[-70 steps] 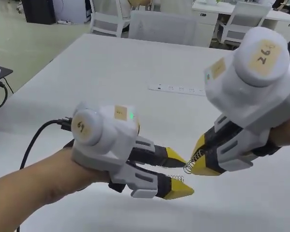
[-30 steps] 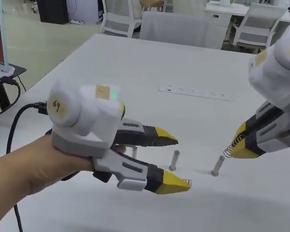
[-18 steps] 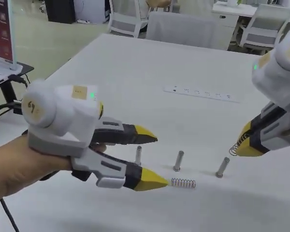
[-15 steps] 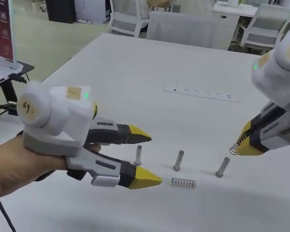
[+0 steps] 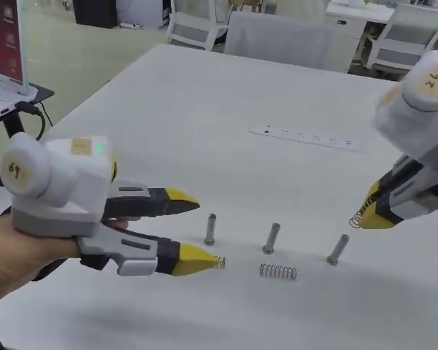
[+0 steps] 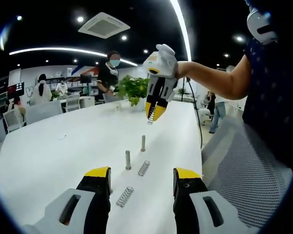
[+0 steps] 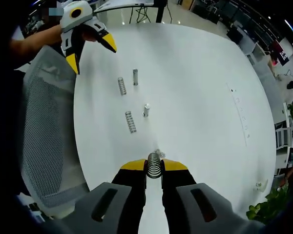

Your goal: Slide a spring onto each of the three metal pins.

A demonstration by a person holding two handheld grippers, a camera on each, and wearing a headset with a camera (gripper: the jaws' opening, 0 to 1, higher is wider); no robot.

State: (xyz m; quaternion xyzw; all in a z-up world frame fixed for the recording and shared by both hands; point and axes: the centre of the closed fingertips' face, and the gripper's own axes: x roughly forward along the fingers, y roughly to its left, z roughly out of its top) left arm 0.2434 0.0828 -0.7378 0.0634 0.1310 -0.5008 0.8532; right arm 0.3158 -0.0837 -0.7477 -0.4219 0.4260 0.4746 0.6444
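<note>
1. Three metal pins are standing upright in a row on the white worktop, none wearing a spring yet.
2. We are holding the left claw with its jaws spread wide and nothing between them; the leftmost pin is standing just ahead of its tips.
3. A loose spring is lying on the worktop just beside the tip of this claw's lower jaw, and a second spring is lying farther ahead of it, near the middle pin.
4. We are pinching a third spring in the right claw, its jaws closed on one end while the rest of the coil is poking out past the yellow tips.
5. This claw is hovering off the worktop, with the rightmost pin just below and ahead of the coil, the two not touching.
</note>
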